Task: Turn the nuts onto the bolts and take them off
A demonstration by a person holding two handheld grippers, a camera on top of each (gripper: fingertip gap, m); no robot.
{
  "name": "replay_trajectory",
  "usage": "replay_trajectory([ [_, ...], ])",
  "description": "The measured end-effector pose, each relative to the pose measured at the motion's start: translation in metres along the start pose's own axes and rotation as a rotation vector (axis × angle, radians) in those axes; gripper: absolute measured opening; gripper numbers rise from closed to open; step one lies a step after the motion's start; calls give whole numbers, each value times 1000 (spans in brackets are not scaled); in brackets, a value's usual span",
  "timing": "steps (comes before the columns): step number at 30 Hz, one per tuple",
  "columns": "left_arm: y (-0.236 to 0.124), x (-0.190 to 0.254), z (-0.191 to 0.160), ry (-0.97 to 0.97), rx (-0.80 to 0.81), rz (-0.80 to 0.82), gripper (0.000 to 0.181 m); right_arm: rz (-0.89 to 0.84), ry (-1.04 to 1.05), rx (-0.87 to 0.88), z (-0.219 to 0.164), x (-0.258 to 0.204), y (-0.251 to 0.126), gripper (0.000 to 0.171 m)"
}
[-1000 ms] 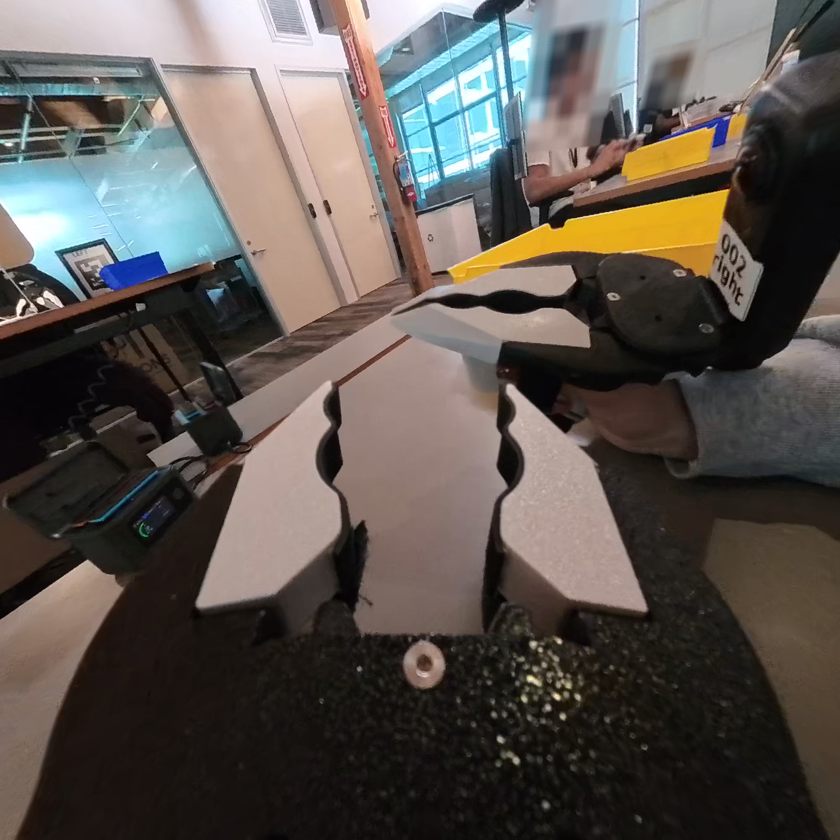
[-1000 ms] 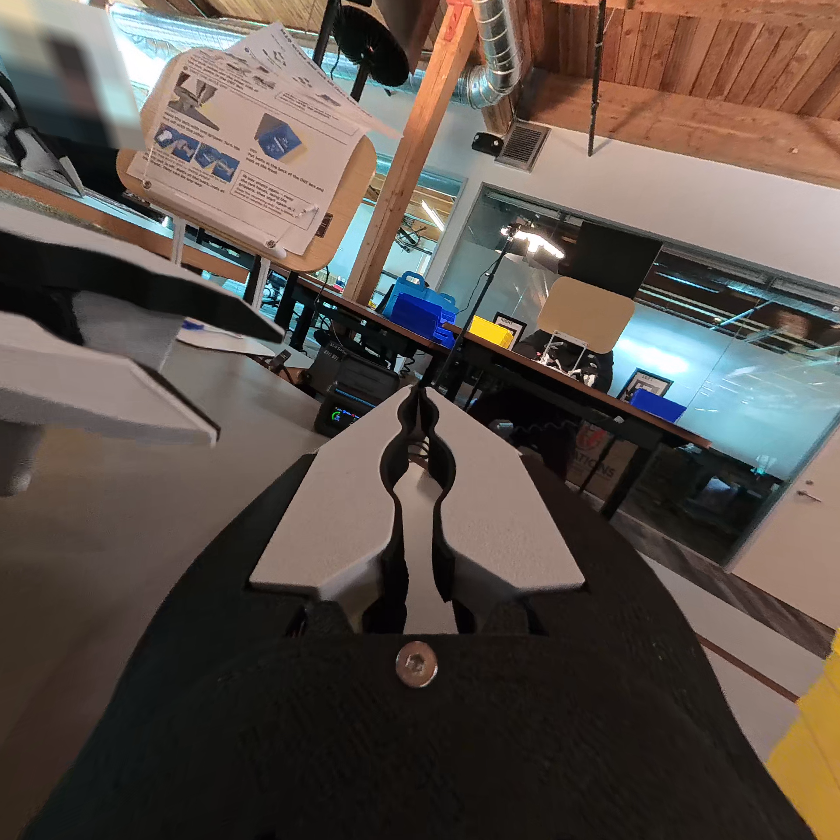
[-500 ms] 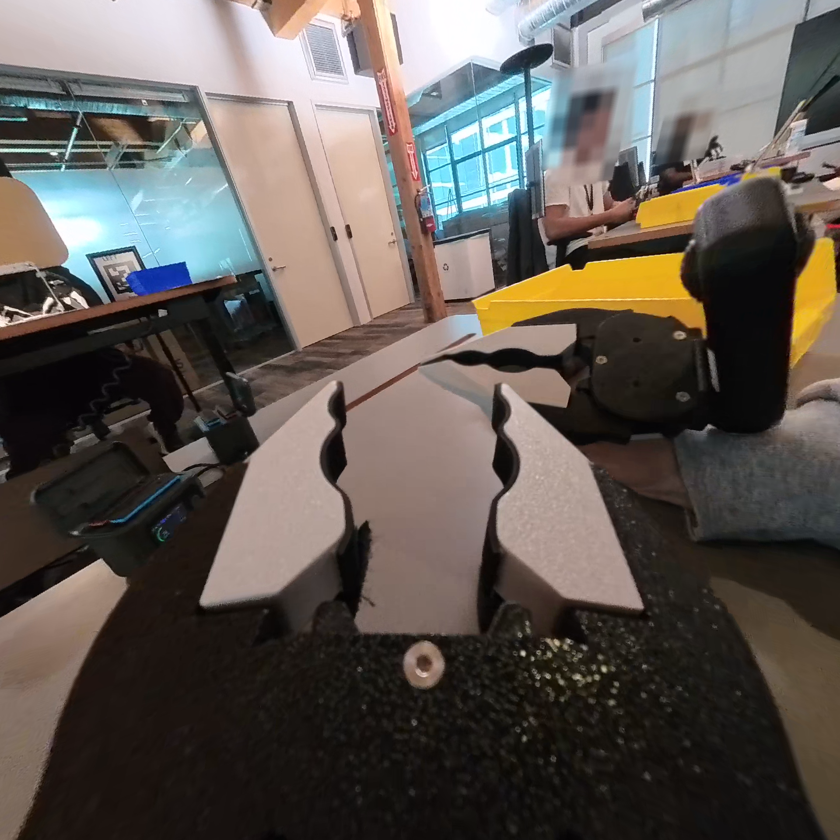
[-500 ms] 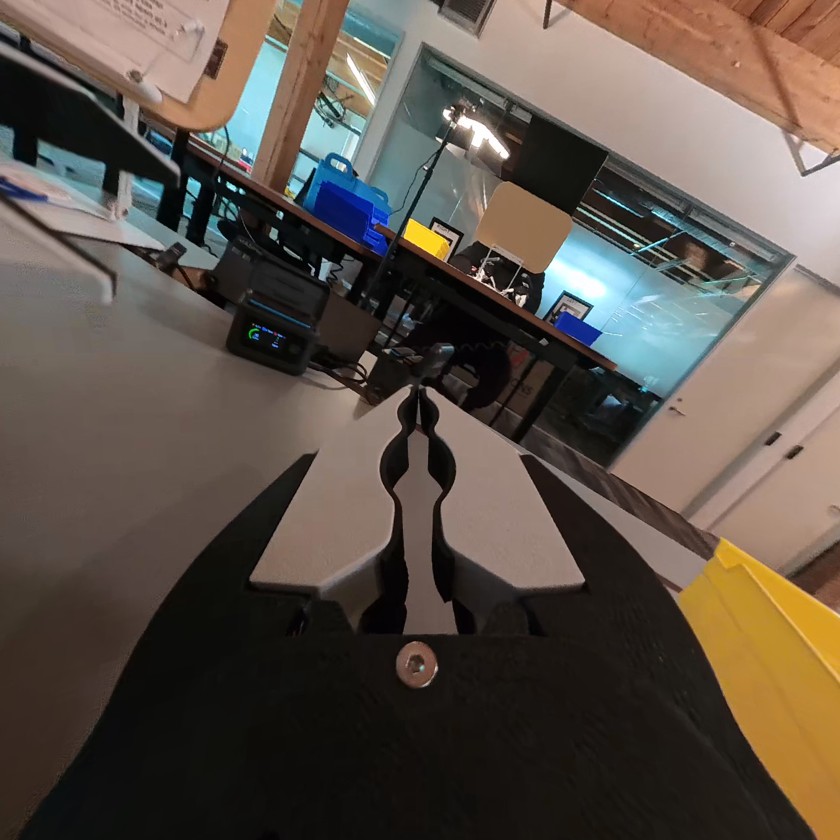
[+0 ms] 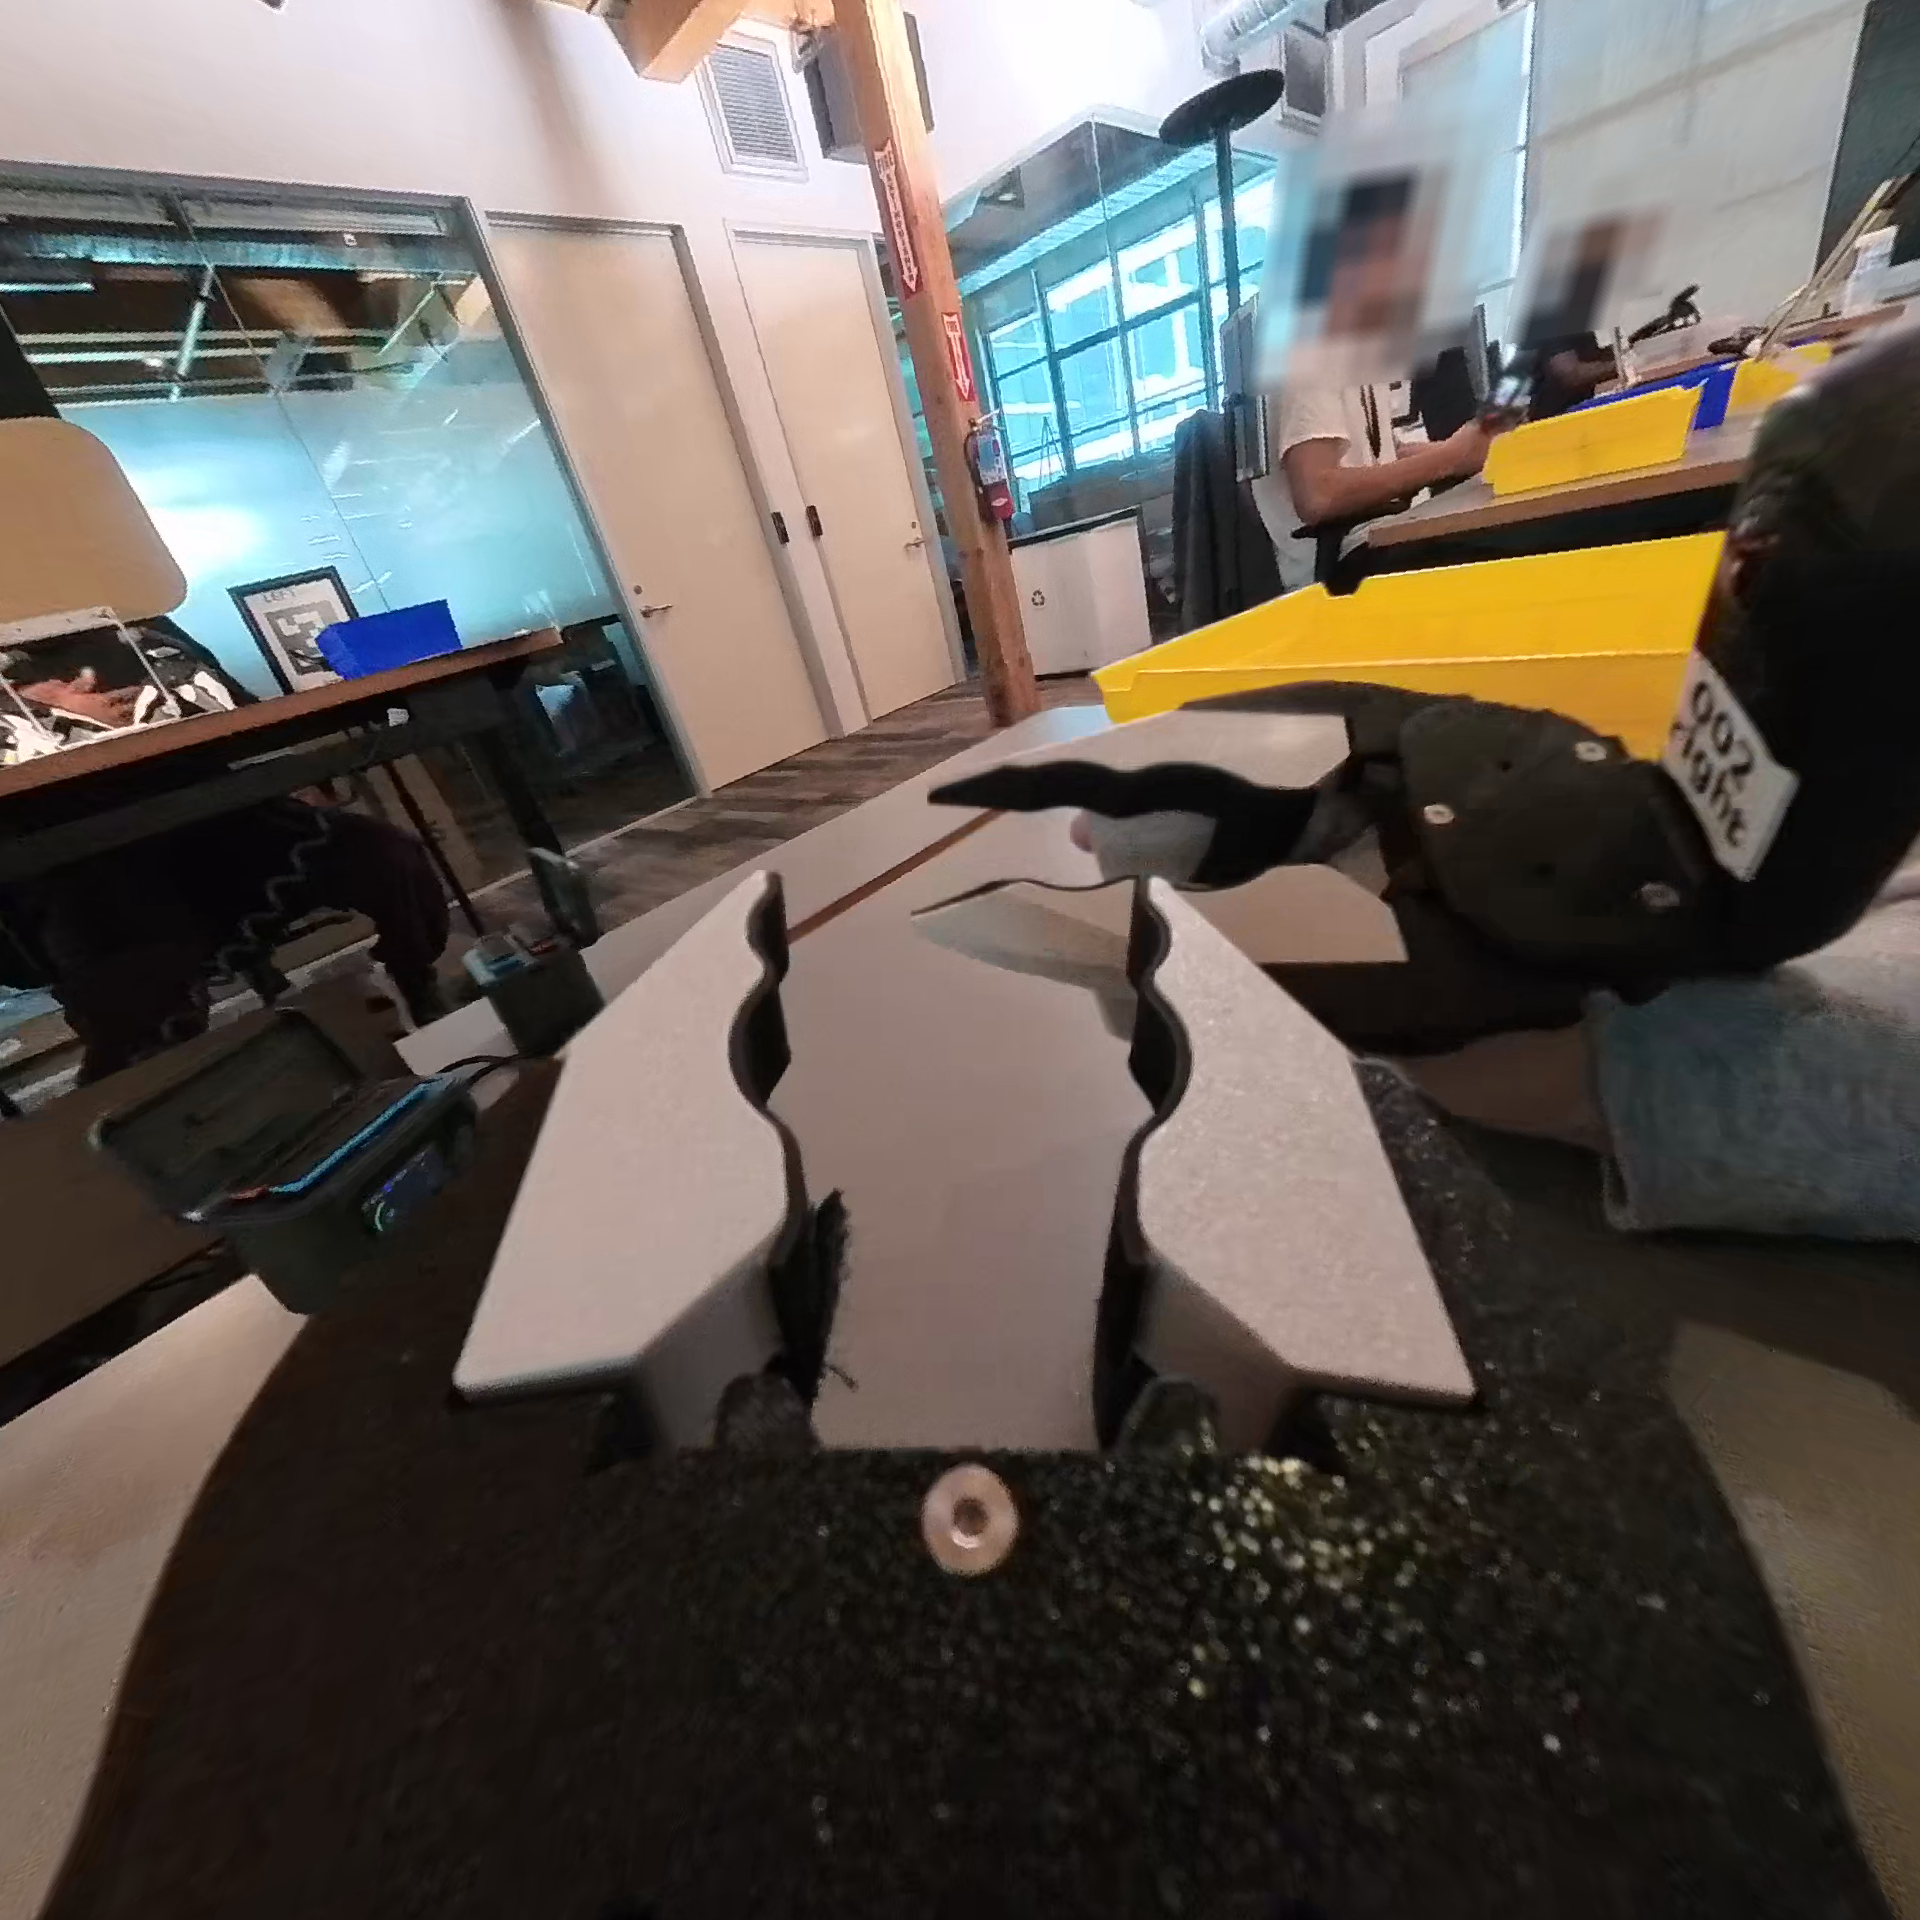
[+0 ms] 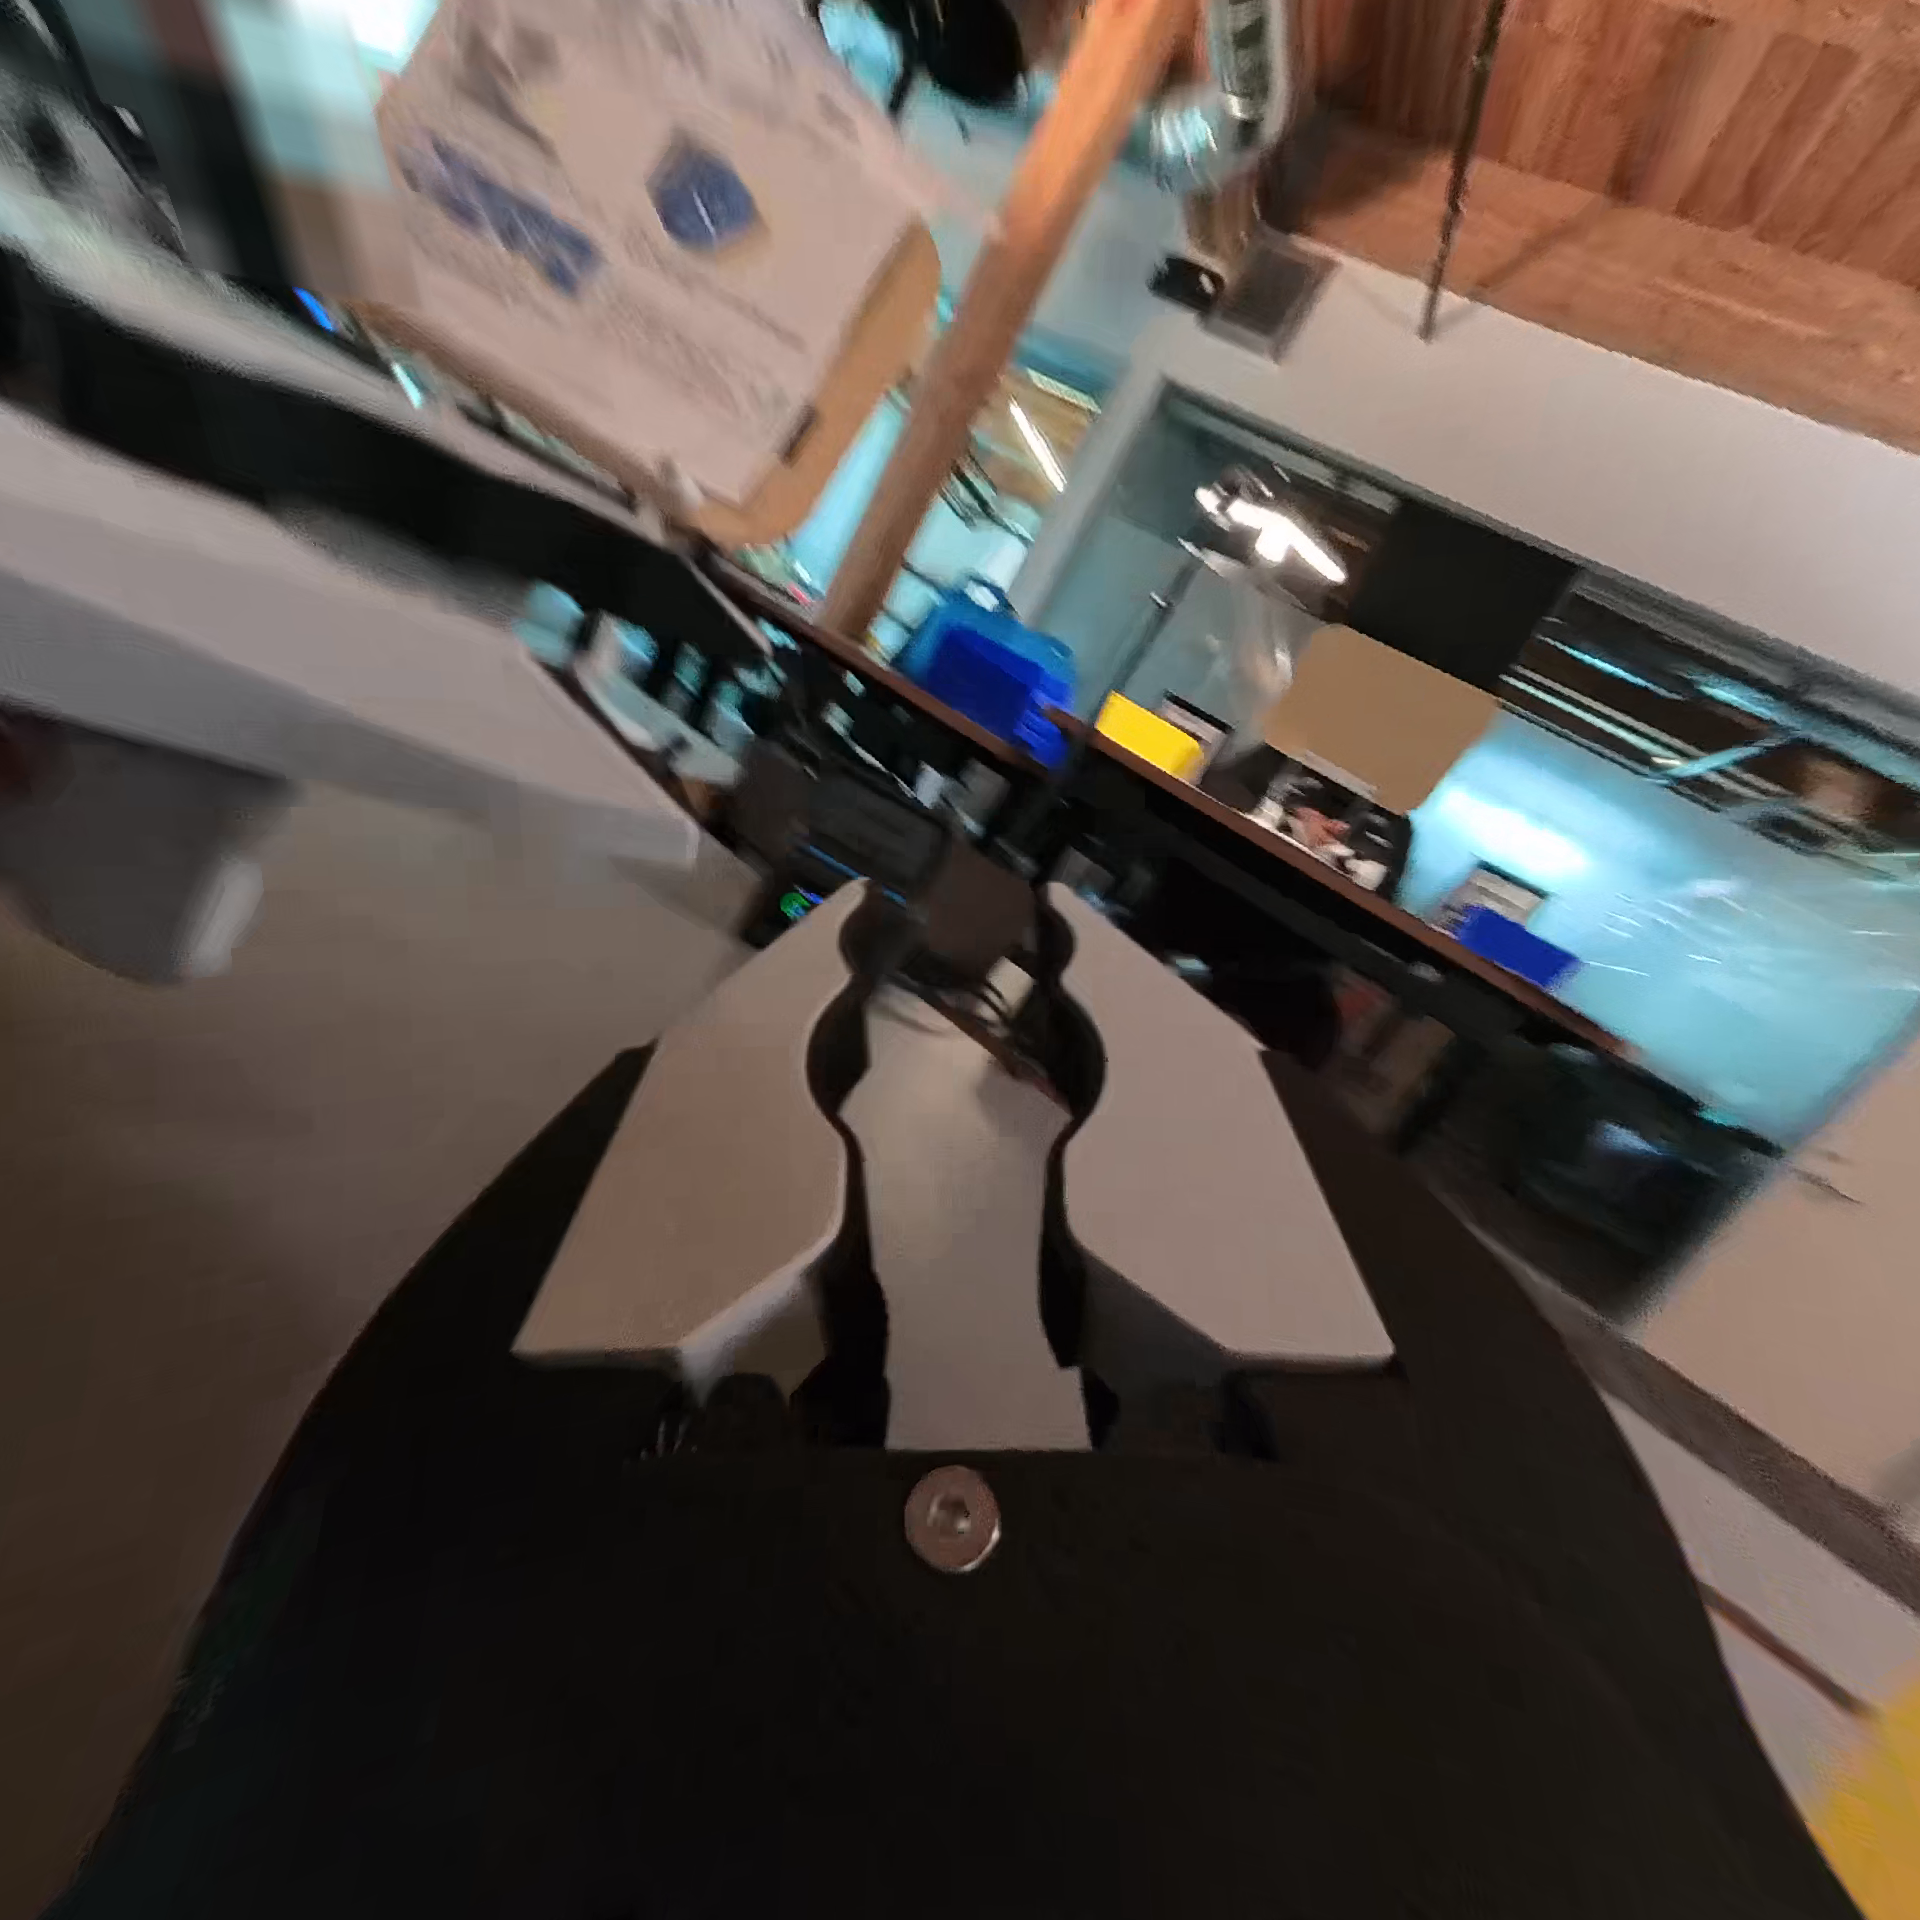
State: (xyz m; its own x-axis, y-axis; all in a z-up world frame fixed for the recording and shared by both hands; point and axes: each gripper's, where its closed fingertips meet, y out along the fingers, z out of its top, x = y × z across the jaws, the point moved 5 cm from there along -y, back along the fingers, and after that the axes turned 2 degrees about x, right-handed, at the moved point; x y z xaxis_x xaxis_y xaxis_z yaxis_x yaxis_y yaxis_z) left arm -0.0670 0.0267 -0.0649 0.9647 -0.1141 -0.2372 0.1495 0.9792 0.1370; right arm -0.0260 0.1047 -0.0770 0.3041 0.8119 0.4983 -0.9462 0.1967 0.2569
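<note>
No nut or bolt is showing clearly in either view; a small pale piece is sitting between the fingers of the right gripper [image 5: 1039, 852] in the left wrist view, but what it is cannot be told. The left gripper [image 5: 956, 914] is hovering low over the grey tabletop [image 5: 956, 1226] with its grey fingers [image 5: 665, 1122] spread wide apart and nothing between them; the right gripper is lying on its side just ahead and to the right, its black wavy-edged finger [image 5: 1122, 795] pointing left, its jaws parted, a grey sleeve [image 5: 1766, 1101] trailing behind it along the tabletop's right side.

In the right wrist view, which is heavily blurred, the right gripper [image 6: 956, 925] is standing partly open with bare tabletop [image 6: 312, 1143] showing through the gap; whether anything is held at its tips cannot be told there; the left gripper [image 6: 312, 644] is filling the upper left as a smeared grey and black shape.

A long yellow bin [image 5: 1455, 644] is sitting at the far right edge of the tabletop, behind the right gripper; a dark case with a small lit screen [image 5: 301, 1153] is resting off the left edge, with a small dark box [image 5: 530, 987] beyond it; a blue bin [image 5: 390, 639] is standing on a wooden desk [image 5: 312, 707] farther left, before a glass wall; a seated person [image 5: 1351, 457] is working at another desk carrying a second yellow bin [image 5: 1590, 447]; a wooden post [image 5: 935, 364] is rising between them; a board with printed sheets [image 6: 644, 239] is leaning above the blurred desks.
</note>
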Motion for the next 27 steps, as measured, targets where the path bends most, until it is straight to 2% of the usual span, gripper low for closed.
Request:
replay_trajectory([
  [1, 1, 0, -1, 23, -2, 16, 66, 20, 55, 37, 3, 0, -1, 41],
  [3, 2, -1, -2, 63, 2, 56, 73, 14, 111, 80, 6, 5, -3, 55],
  [6, 1, -4, -2, 88, 30, 101, 87, -5, 118, 104, 8, 11, -6, 59],
  [10, 1, -20, -11, 69, -16, 197, 127, -67, 170, 141, 11, 21, -9, 63],
  [13, 2, -26, -17, 67, -45, 224, 139, -115, 176, 136, 9, 30, -9, 67],
  [16, 3, -32, -20, 86, -37, 275, 159, -144, 177, 127, 7, 34, -7, 83],
  [18, 3, -36, -21, 93, -40, 313, 158, -146, 190, 118, 5, 34, -5, 93],
  [24, -2, -43, -19, 137, -49, 396, 158, -178, 239, 39, -7, 39, 3, 144],
  [27, -2, -43, -20, 142, -55, 395, 159, -190, 236, 4, -11, 40, 4, 149],
])
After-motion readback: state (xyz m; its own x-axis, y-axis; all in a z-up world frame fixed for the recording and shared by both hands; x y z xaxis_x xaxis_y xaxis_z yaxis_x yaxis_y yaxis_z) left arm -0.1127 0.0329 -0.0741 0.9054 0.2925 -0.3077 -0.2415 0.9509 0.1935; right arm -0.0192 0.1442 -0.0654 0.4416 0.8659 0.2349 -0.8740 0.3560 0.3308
